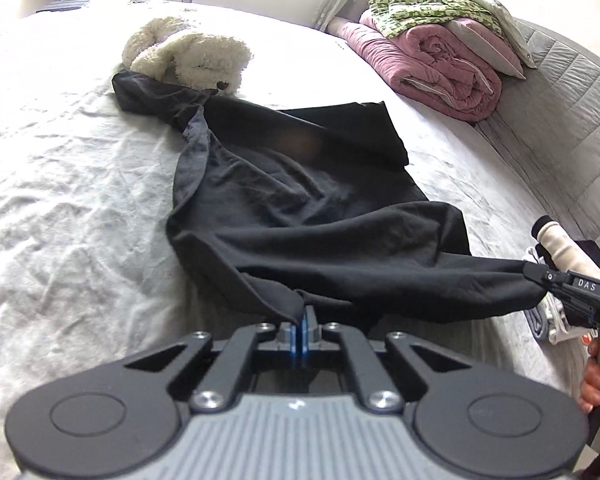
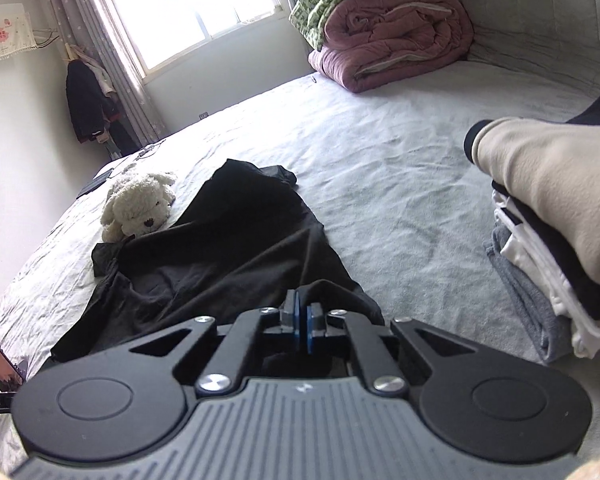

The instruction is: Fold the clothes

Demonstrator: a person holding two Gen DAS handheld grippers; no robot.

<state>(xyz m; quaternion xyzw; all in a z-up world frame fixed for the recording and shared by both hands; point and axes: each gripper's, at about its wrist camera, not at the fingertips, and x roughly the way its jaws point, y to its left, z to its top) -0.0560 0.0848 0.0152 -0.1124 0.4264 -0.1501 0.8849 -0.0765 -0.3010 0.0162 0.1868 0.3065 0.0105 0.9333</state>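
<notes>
You have the black, thin-fabric garment (image 1: 300,200) spread lengthwise on the pale wrinkled bedsheet (image 1: 60,208), its far end bunched against the cream plush toy dog (image 1: 188,52). The near edge is lifted off the sheet and drawn between your two tools.

Left gripper (image 1: 302,322): the blue pads are pressed together with a gathered corner of the black cloth pinched between them. Right gripper (image 2: 302,322): its pads are likewise brought together over black cloth; the left camera shows that tool's tip (image 1: 534,270) biting the other near corner, the hem pulled into a shallow sag between the two holds.

Judgement: the step in hand is a two-corner hold on the near edge, which fits either straightening the garment or carrying that edge over for a fold. The pictures do not settle which. The body of the garment is creased and twisted toward the far end, and one far flap (image 1: 348,128) lies already doubled over.

Whatever follows calls for even tension on both corners and keeping the far end clear of the toy.

To your right, a stack of folded clothes (image 2: 540,248), beige on top, sits on the sheet, well apart from the black garment. A rolled pink quilt (image 2: 396,36) lies at the far side.
</notes>
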